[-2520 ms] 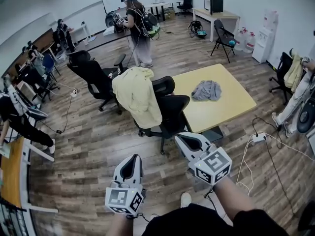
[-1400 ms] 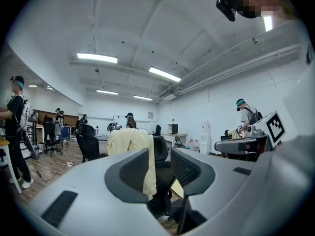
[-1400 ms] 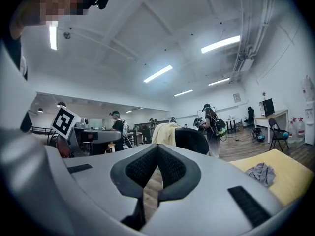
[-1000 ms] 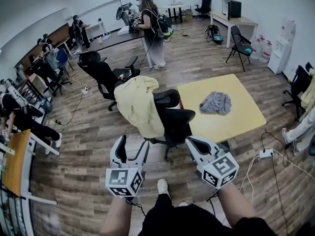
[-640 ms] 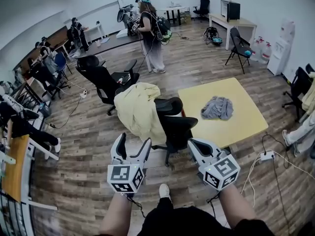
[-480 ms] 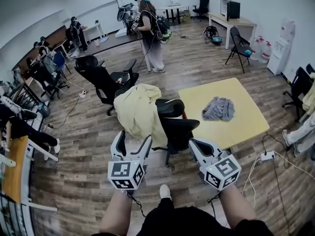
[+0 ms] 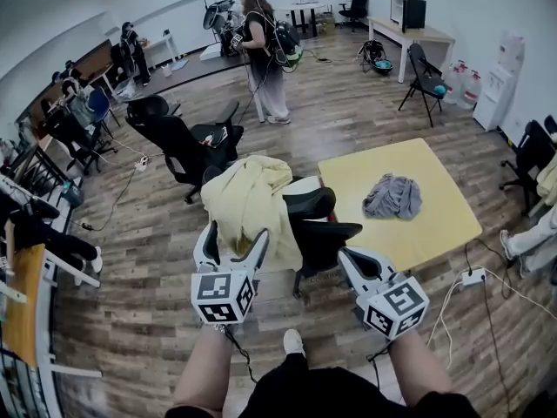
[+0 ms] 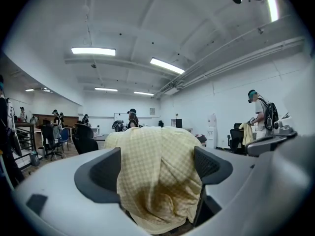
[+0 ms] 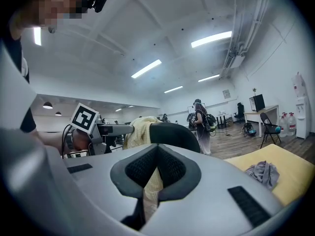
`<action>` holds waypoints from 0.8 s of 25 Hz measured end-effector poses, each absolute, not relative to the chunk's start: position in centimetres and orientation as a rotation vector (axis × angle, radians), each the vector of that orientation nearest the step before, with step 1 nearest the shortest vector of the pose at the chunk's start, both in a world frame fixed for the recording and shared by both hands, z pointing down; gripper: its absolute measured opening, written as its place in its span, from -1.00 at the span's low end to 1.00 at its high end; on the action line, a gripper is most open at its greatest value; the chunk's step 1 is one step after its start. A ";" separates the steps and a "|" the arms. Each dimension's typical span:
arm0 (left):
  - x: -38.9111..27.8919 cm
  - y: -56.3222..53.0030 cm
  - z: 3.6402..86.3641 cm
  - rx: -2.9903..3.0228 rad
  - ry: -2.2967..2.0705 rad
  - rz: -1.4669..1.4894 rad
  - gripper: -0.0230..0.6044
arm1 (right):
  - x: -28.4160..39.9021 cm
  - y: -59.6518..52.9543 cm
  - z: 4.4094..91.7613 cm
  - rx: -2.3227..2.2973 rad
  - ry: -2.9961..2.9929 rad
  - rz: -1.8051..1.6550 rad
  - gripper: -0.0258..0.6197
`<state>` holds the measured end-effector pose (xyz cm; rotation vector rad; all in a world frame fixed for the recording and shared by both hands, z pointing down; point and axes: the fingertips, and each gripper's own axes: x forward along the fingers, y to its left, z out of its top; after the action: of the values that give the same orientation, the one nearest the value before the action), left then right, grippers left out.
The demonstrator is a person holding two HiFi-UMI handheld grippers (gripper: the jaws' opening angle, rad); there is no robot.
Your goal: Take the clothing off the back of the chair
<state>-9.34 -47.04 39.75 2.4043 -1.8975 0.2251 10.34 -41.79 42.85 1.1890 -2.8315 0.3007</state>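
A pale yellow checked garment (image 7: 251, 205) hangs over the back of a black office chair (image 7: 324, 233) that stands against the yellow table. My left gripper (image 7: 232, 245) is just short of the garment's lower edge, and its jaws are opening. In the left gripper view the garment (image 8: 160, 176) fills the gap between the wide-apart pads (image 8: 101, 173), which do not press on it. My right gripper (image 7: 351, 258) is beside the chair's seat, shut and empty. The right gripper view shows the chair back (image 9: 172, 134) and the garment (image 9: 139, 129) ahead.
The yellow table (image 7: 409, 159) carries a crumpled grey cloth (image 7: 392, 196). Another black chair (image 7: 178, 142) stands behind to the left. A person (image 7: 261, 50) stands further back. A power strip with cables (image 7: 474, 277) lies on the wooden floor at the right. Desks with people line the left wall.
Both grippers have come forward, closer to the chair and the garment. The left gripper's jaws, together at first, have spread wide.
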 end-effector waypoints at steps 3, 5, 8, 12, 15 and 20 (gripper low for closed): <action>-9.8 -48.3 40.2 2.401 -1.881 0.245 0.55 | 9.8 -42.6 43.4 1.185 -2.827 0.314 -0.88; -9.8 -48.9 40.6 2.400 -1.866 0.259 0.57 | 9.6 -43.1 43.8 1.186 -2.822 0.324 -0.88; -9.7 -49.8 40.9 2.402 -1.849 0.267 0.57 | 9.3 -43.7 44.1 1.192 -2.817 0.338 -0.88; -9.5 -50.8 41.2 2.407 -1.832 0.268 0.57 | 9.0 -44.6 44.4 1.202 -2.812 0.350 -0.88; -9.5 -51.2 41.4 2.412 -1.819 0.268 0.56 | 8.9 -45.0 44.7 1.210 -2.806 0.357 -0.88; -9.4 -51.5 41.6 2.420 -1.804 0.265 0.56 | 9.0 -45.1 44.6 1.231 -2.798 0.359 -0.88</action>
<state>-9.44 -51.45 41.58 2.4196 -1.8040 0.2655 8.97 -45.13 44.61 1.2311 -2.7981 0.3586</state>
